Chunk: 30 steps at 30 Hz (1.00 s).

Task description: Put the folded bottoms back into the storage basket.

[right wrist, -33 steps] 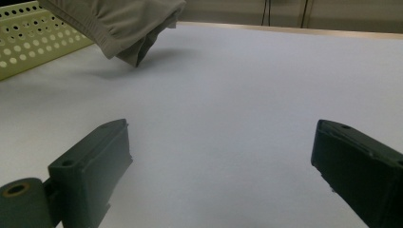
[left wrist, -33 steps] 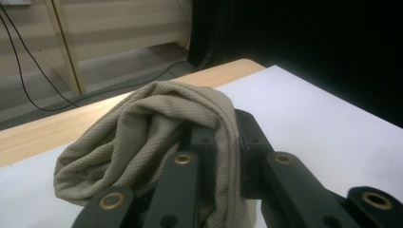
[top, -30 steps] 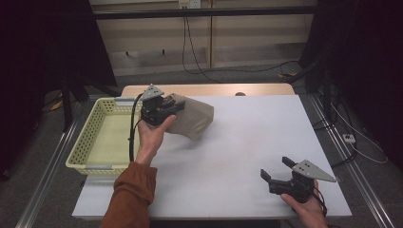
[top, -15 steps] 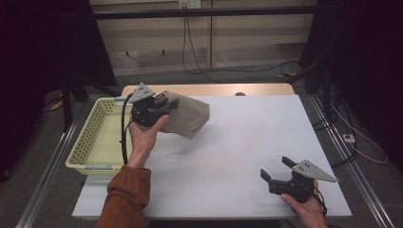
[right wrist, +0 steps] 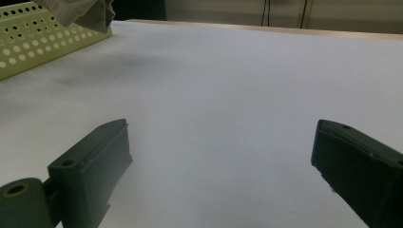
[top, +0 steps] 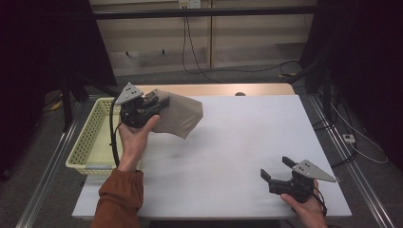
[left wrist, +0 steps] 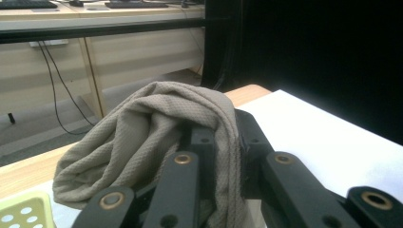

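Note:
A beige cloth [top: 181, 117] hangs bunched from my left gripper [top: 159, 102], which is shut on it above the table's back left, beside the basket. In the left gripper view the cloth [left wrist: 142, 128] drapes over and between the black jaws of the left gripper [left wrist: 223, 137], hiding their tips. A corner of the cloth [right wrist: 81, 12] shows at the top left of the right gripper view. My right gripper [top: 275, 167] rests low near the table's front right corner. Its jaws [right wrist: 223, 142] stand wide open over bare white table, nothing between them.
A pale yellow perforated basket [top: 92, 137] stands off the table's left edge, its wall [right wrist: 28, 38] seen at the far left of the right gripper view. The white tabletop [top: 237, 137] spreads between both hands. Cables and cabinets lie beyond the far edge.
My left hand has carried the cloth leftward and slightly up, closer to the basket. The right gripper has stayed where it was, still open.

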### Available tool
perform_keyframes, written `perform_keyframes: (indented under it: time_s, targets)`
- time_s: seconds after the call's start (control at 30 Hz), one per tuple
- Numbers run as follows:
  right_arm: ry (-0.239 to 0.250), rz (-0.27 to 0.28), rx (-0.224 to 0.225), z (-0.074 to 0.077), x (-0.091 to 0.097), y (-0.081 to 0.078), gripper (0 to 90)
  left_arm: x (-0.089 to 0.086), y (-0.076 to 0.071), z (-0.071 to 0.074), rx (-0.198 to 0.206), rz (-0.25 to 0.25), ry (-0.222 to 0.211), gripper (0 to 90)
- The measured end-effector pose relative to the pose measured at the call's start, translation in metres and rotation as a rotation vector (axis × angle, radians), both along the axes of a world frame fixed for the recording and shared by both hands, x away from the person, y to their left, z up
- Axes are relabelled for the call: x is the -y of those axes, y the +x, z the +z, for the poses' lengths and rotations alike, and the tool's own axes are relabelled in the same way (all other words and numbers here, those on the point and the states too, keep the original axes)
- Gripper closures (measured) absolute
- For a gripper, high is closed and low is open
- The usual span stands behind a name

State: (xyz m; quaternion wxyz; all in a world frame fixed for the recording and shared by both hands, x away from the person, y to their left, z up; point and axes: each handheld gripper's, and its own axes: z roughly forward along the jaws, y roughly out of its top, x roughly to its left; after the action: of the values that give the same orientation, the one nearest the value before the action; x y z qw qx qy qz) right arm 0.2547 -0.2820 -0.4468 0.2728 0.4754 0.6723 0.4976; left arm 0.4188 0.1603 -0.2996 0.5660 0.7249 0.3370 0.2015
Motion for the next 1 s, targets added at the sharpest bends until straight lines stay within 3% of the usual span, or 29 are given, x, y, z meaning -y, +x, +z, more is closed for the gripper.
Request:
perform_keyframes:
  time_s: [0.37,0.57,1.0]
  targets:
    - [-0.001,0.002,0.002,0.000,0.000,0.000,5.2,-0.012,-0.013,0.005,0.025,0.023,0.000,80.7]
    - [-0.001,0.012,0.002,0.000,0.000,-0.001,5.2,-0.026,-0.019,0.010,0.037,0.051,-0.026,80.6]
    - [-0.003,0.011,0.004,0.000,-0.001,-0.001,5.1,-0.045,-0.028,0.022,0.068,0.079,-0.039,80.7]
